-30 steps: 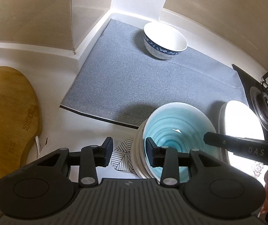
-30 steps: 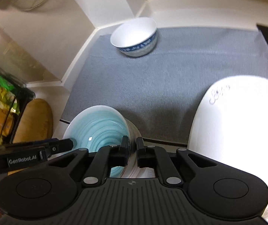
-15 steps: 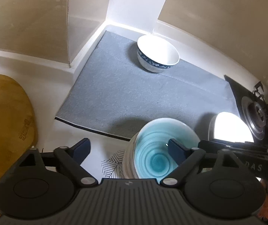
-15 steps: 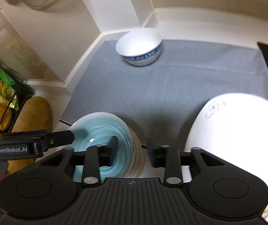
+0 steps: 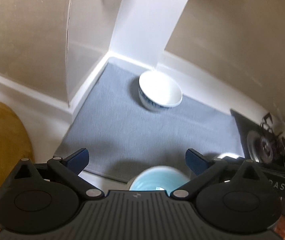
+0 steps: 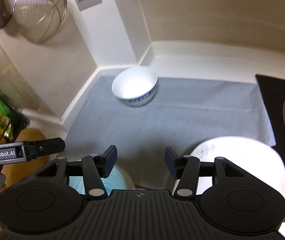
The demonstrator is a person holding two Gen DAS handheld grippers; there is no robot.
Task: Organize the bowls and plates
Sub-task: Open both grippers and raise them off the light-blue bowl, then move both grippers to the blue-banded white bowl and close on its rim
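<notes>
Broadly, a grey mat (image 6: 182, 116) covers most of the counter, running into the white corner at twelve o'clock. At three o'clock in the right wrist view the black stove top (image 6: 282, 104) borders the mat. A large white plate (image 6: 242, 156) with a faint floral print sits at four o'clock, overlapping the mat's near edge beside the stove. At nine o'clock in the left wrist view lies a wooden cutting board (image 5: 2, 150), off the mat. A wire strainer (image 6: 40, 12) hangs on the wall at eleven o'clock in the right wrist view.

Next, the light blue bowl (image 5: 158, 178), ringed inside with swirls, rests on a stack of white plates (image 6: 127, 180) at six o'clock, at the mat's near edge and partly hidden by the gripper bodies. The white bowl with a blue band (image 6: 134, 89) stands alone at twelve o'clock near the corner, well apart from the stack, with bare mat between.

The left gripper (image 5: 137, 160) hangs above the blue bowl with its fingers spread wide and opening, nothing between them. The right gripper (image 6: 140, 160) has its fingers apart and opening, also empty, between the stack and the large plate.
</notes>
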